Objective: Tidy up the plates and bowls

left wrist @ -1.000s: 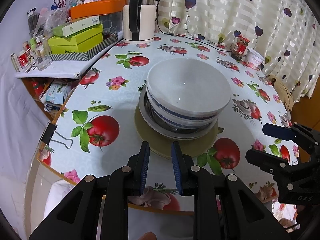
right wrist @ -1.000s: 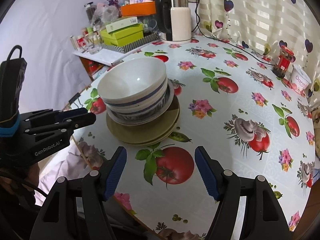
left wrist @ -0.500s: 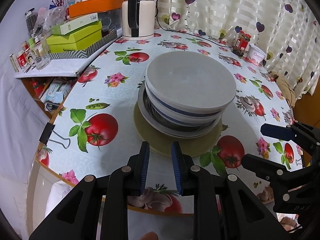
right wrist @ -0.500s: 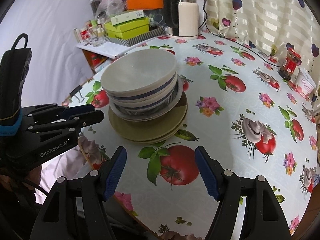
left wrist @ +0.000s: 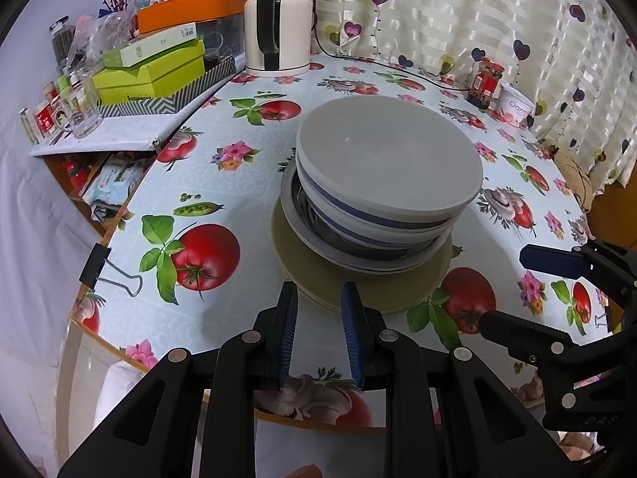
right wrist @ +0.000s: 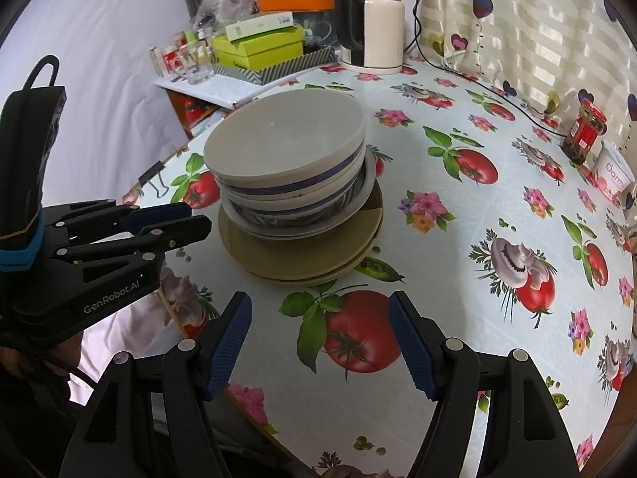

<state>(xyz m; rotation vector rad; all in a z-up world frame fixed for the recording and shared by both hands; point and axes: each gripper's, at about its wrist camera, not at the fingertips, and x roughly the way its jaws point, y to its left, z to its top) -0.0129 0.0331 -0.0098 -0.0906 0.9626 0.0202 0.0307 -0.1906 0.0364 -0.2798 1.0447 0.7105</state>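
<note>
A: Blue rubber pads line both tools. The left hand-held gripper [left wrist: 318,318] has its jaws a narrow gap apart with nothing between them; it hovers over the near edge of the bench [left wrist: 223,183], its tips just short of the lowest plate.

B: And the right hand-held gripper [right wrist: 320,342]?

A: Spread wide and empty, over a printed tomato near that same edge, beside the stack rather than on it. In the left wrist view it shows at the right border [left wrist: 529,294], jaws well apart.

B: Where do the dishes stand?

A: In one pile toward the near edge of the bench. At the bottom are olive-tan plates [right wrist: 302,255], at least two by the rims. On them sits a shallow white dish [left wrist: 358,259], and in it the nested bowls [left wrist: 388,167], white with a blue band. The top bowl is upright and leans slightly off centre.

B: How many bowls?

A: Two bands show, so probably two; the rims overlap too much to be sure.

B: Farther out?

A: A kettle [left wrist: 278,28] stands at the far edge against the curtain. A red-lidded jar [right wrist: 585,131] and a white tub [right wrist: 615,171] stand at the far right edge. Green boxes [left wrist: 155,71] are stacked on a side shelf off the left edge, and a binder clip [left wrist: 107,269] grips the cloth at the near left edge.
</note>
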